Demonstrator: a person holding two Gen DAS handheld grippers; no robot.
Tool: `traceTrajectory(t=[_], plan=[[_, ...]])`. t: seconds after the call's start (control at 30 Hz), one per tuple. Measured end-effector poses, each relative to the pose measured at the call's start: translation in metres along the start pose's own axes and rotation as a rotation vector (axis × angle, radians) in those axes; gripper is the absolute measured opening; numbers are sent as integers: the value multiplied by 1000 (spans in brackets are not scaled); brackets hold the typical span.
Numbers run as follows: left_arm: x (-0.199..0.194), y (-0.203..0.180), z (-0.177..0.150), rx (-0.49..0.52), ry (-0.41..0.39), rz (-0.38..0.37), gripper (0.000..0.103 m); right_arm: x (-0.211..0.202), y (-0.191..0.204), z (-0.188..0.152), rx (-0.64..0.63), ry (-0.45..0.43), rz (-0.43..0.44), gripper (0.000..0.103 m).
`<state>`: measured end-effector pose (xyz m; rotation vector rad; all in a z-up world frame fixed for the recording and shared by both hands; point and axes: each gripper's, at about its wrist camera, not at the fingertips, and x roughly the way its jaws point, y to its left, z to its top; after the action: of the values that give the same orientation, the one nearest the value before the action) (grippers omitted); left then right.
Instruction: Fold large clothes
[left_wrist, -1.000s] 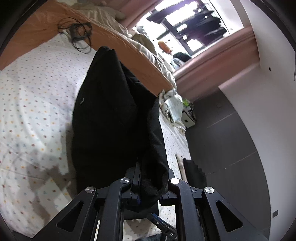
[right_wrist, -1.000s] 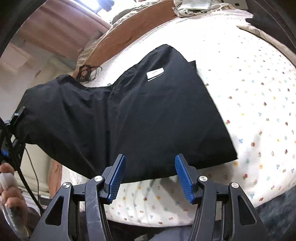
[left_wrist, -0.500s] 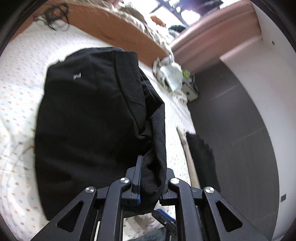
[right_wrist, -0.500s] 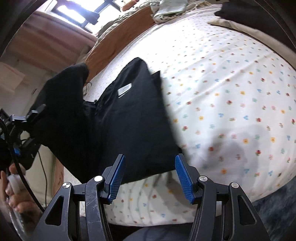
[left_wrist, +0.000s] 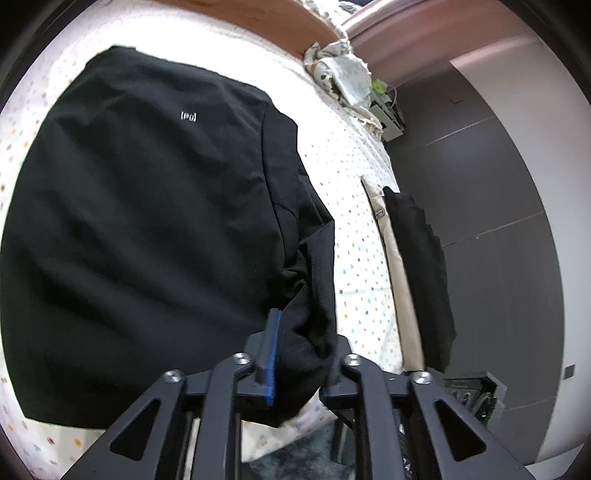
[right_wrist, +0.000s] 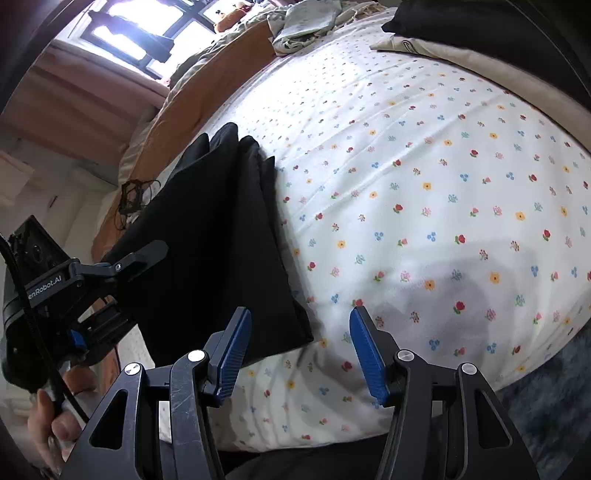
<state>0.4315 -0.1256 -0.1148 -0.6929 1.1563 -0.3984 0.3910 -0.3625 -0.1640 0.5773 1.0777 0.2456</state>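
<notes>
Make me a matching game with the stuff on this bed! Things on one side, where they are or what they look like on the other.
Things:
1. black garment
2. bedsheet
3. right gripper
4. tangled black cable

Descriptions:
A. white with little flowers
B. open, nothing between its pads
C. folded over, lying on the bed
D. by the orange edge of the bed

Pairs: 1-C, 2-A, 3-B, 4-D

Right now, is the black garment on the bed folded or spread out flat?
Folded: the black garment lies doubled over, stacked layers showing along its edge.
</notes>
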Motion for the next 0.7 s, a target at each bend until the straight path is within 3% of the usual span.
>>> traceTrajectory(t=[0.07,0.13,0.27,0.47,0.7], plan=[[-2,3,-1,-26,40,-50,58,-1,2,-1,1,-1,4,56],[-9,-2,-1,-29,33,-77,68,-4,4,-1,0,-9,7,56],[-37,3,1,-18,-39,-65,73,-15,11,2,-16,-32,23,56],[-79,42,10,-60,-121,26,73,-33,30,16,-28,-95,55,57],[-115,99,2,-129,-160,111,73,-7,61,21,-62,-66,63,60]])
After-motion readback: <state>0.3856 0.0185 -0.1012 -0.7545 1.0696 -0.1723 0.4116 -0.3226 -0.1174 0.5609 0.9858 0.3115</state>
